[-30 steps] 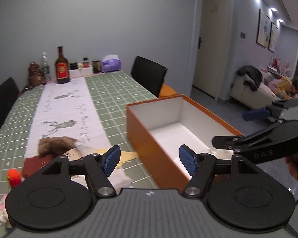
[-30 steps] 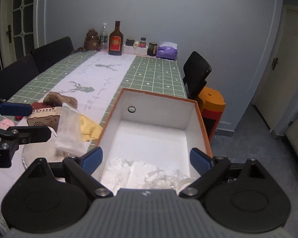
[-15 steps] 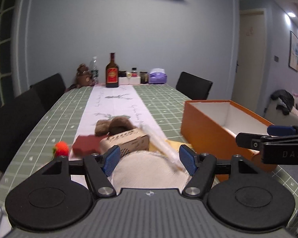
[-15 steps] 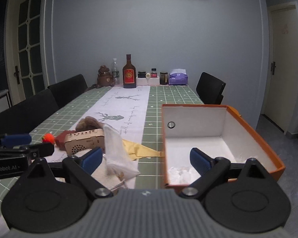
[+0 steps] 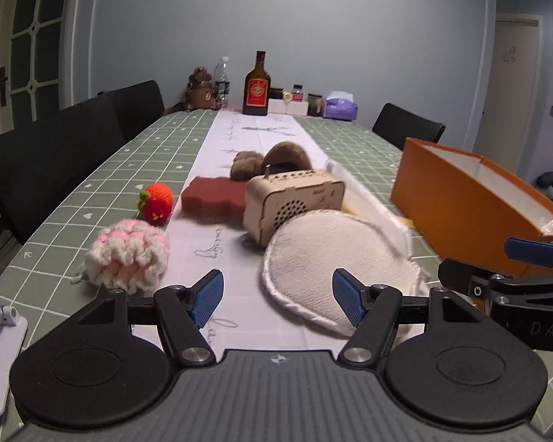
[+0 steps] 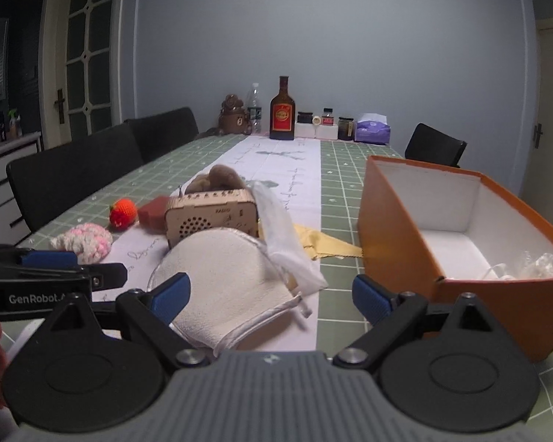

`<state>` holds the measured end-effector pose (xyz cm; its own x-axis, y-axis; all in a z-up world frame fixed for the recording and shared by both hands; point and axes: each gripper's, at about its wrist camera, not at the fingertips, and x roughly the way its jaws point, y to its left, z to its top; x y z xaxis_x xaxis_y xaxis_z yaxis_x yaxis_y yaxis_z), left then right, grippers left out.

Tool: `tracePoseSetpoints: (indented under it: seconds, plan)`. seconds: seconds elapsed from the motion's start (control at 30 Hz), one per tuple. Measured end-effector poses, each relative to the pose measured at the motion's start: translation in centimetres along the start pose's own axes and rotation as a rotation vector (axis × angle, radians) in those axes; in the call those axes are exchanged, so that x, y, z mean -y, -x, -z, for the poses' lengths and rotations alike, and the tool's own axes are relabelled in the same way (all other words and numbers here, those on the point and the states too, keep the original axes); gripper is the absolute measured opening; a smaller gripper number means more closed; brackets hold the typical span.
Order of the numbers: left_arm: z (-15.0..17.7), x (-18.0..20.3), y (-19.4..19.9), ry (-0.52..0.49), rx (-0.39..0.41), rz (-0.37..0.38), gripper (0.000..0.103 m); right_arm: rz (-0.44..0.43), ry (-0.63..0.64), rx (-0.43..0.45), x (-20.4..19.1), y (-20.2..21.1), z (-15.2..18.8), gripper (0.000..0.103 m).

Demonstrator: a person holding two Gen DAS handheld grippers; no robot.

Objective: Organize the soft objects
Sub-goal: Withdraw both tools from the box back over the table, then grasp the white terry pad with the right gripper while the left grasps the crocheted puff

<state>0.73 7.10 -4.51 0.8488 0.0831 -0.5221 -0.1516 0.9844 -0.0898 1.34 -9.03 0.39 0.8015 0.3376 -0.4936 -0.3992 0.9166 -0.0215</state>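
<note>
Long surface (image 5: pixel 92 184) under green checked cloth, white runner (image 5: pixel 239 136) down its middle; orange box (image 6: pixel 398 228) at the right edge, white inside, a clear crumpled bundle (image 6: pixel 534 263) lying in its near end; round cream pad (image 5: pixel 335 258) flat on the runner, nearest of the loose things, just left of the box; clear plastic pouch (image 6: pixel 287 246) draped over the pad's right side, yellow cloth (image 6: pixel 328 245) beneath it reaching toward the box; small wooden radio (image 5: pixel 295 199) upright, touching the pad's far edge; dark red block (image 5: pixel 214 197) just left of the radio; brown furry piece (image 5: pixel 272 158) behind both; pink and white yarn puff (image 5: pixel 129 254) on the green cloth, left of the pad; crocheted strawberry (image 5: pixel 156 202) just beyond it. Left hand-held gripper (image 5: pixel 278 300) released, blue pads wide apart, low over the runner at the pad's near edge, holding nothing; right hand-held gripper (image 6: pixel 272 294) likewise released and bare, spanning the pad's right side and the box's near corner. Far end: brown bottle (image 6: pixel 282 116), jars, tissue box (image 6: pixel 372 130), bear figure (image 6: pixel 234 114).
</note>
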Motion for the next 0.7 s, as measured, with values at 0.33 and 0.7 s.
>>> tracePoseSetpoints:
  seconds: [0.33, 0.7]
  plan:
    - [0.1, -1.9, -2.6, 0.029, -0.107, 0.055, 0.069, -0.03, 0.083, -0.13, -1.0, -5.5, 0.4, 0.093]
    - [0.0, -2.3, -5.4, 0.013, -0.203, 0.074, 0.055, -0.078, 0.07, -0.241, -0.8, -11.0, -0.5, 0.097]
